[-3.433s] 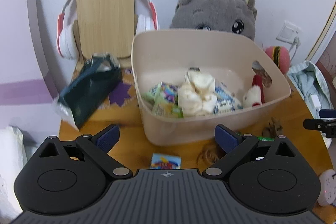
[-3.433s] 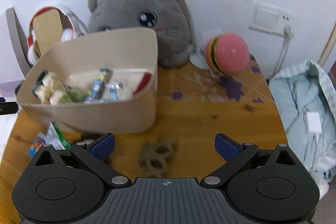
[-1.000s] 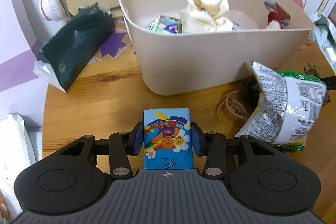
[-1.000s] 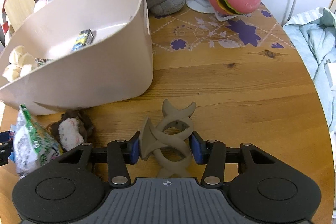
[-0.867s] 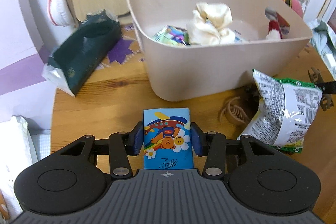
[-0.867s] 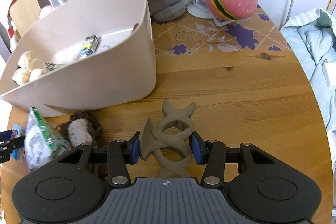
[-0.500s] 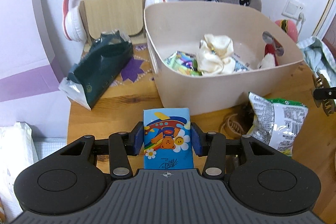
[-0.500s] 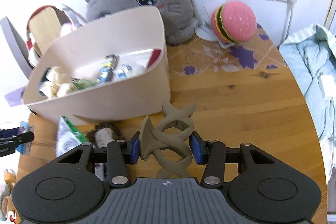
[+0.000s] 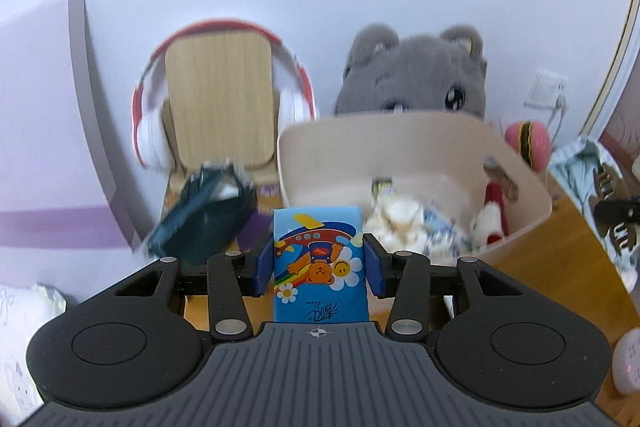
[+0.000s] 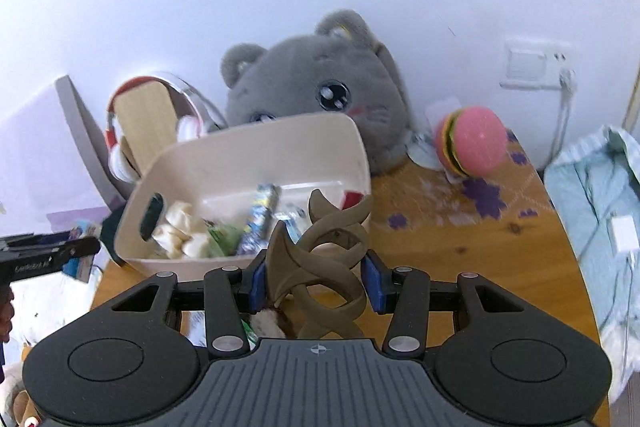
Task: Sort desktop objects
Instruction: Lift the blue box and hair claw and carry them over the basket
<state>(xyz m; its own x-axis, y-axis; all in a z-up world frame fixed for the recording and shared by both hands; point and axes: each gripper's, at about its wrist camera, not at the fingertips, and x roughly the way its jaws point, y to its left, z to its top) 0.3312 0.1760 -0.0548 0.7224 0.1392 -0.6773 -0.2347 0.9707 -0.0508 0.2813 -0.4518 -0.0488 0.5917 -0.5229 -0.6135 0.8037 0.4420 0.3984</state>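
Note:
My left gripper (image 9: 318,265) is shut on a blue tissue pack (image 9: 318,259) with a cartoon bear, held in the air in front of the beige bin (image 9: 524,183). My right gripper (image 10: 316,277) is shut on a brown hair claw clip (image 10: 320,259), held above the table at the bin's (image 10: 248,155) near edge. The bin holds a cream cloth (image 9: 394,223), snack packets (image 10: 260,215) and a red and white toy (image 9: 490,219). The right gripper with the clip also shows in the left wrist view (image 9: 614,215). The left gripper shows in the right wrist view (image 10: 52,251).
A grey cat plush (image 10: 320,99) leans on the wall behind the bin. Red and white headphones on a wooden stand (image 9: 220,107) and a dark green pouch (image 9: 204,215) are to the left. A pink burger toy (image 10: 472,141) and a light blue cloth (image 10: 600,195) lie to the right.
Both grippers have risen from the table with their objects and moved toward the bin. The green snack bag has dropped out of the left view.

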